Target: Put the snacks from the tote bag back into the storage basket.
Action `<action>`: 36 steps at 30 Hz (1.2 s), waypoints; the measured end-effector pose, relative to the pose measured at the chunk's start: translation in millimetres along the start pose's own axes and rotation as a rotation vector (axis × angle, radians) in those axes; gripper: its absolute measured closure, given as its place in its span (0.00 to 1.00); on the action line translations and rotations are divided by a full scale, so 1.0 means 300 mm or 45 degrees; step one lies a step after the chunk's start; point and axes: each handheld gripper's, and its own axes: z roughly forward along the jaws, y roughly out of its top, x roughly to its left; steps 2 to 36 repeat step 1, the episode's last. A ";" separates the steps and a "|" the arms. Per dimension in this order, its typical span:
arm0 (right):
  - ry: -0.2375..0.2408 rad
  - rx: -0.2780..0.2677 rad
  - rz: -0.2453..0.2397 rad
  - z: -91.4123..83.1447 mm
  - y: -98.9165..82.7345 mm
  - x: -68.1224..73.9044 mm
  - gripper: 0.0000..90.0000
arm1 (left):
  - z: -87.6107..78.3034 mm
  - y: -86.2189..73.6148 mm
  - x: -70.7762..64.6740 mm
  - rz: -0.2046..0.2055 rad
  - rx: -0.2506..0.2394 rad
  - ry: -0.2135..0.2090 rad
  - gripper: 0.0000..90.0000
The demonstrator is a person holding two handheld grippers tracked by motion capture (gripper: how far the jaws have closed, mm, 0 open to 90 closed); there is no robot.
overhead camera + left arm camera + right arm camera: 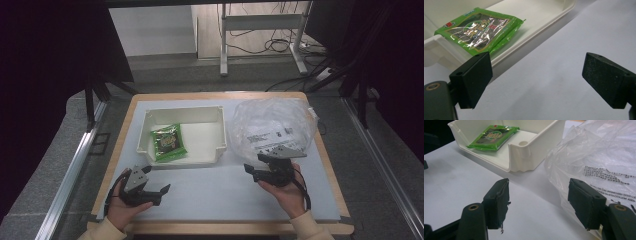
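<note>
Clear plastic bag [272,126] lies crumpled on the table [210,192], right of the white bin [216,145] holding a green packet [167,142]. Right gripper [259,164] sits at the bag's near edge, jaws wide apart, nothing gripped. Left gripper [157,180] rests before the bin, jaws parted and empty

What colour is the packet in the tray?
Green, with a dark shiny middle; the packet lies flat in the white tray, clearest in the left gripper view.
</note>
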 end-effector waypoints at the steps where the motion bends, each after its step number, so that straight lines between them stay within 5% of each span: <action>1: 0.003 -0.003 -0.003 0.000 -0.002 0.002 0.38 | 0.001 0.000 0.000 0.001 0.000 -0.001 0.10; 36: 0.003 -0.003 -0.003 0.000 -0.002 0.002 0.38 | 0.001 0.000 0.000 0.001 0.000 -0.001 0.10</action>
